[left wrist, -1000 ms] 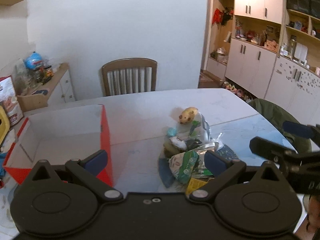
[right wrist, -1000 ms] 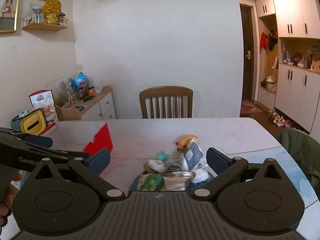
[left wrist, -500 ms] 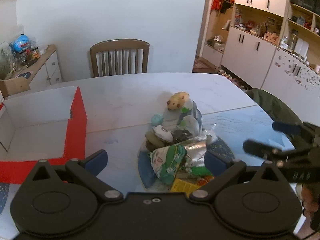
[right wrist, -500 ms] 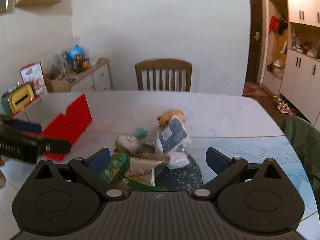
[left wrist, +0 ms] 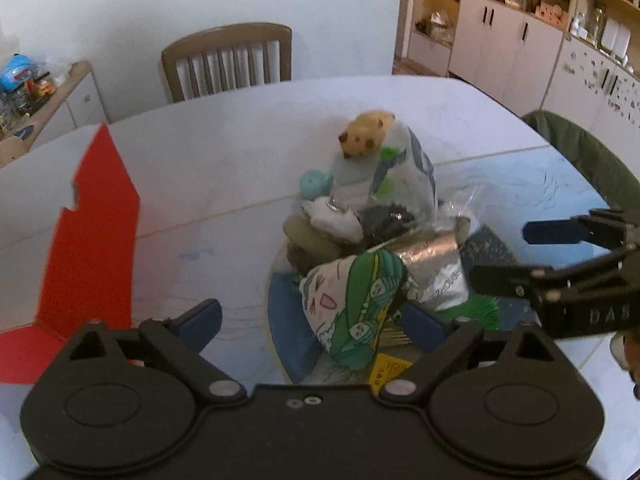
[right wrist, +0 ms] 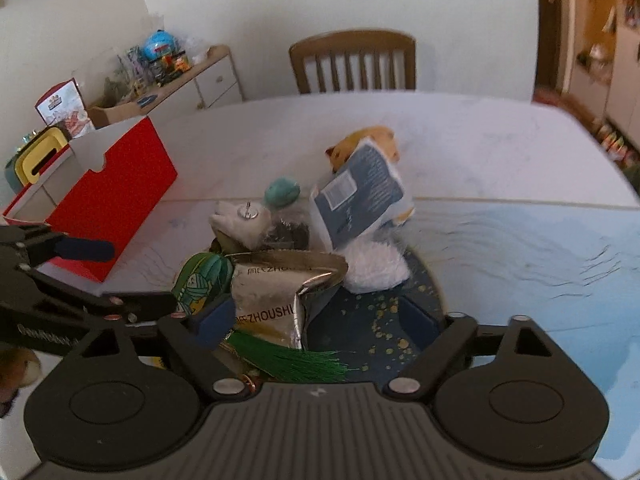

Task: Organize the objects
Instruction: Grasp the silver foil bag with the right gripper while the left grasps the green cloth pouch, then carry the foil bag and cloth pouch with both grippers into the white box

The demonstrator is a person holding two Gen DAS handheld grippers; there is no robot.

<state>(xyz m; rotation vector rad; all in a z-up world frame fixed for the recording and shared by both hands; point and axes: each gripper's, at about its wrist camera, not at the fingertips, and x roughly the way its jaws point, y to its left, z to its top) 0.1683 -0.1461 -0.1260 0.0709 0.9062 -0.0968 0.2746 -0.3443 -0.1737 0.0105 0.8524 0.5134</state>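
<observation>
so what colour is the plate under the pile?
Dark navy plate with gold speckles; clearest in the right wrist view.

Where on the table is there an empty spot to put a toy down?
The bare white table between the pile and the chair is free. So is the strip between the red box and the blue plate. The plate itself is crowded with packets and toys, with both tongs close by.

Soft even indoor light, faint shadows; strong fisheye bending at edges; slight motion blur, mild colour fringing.
</observation>
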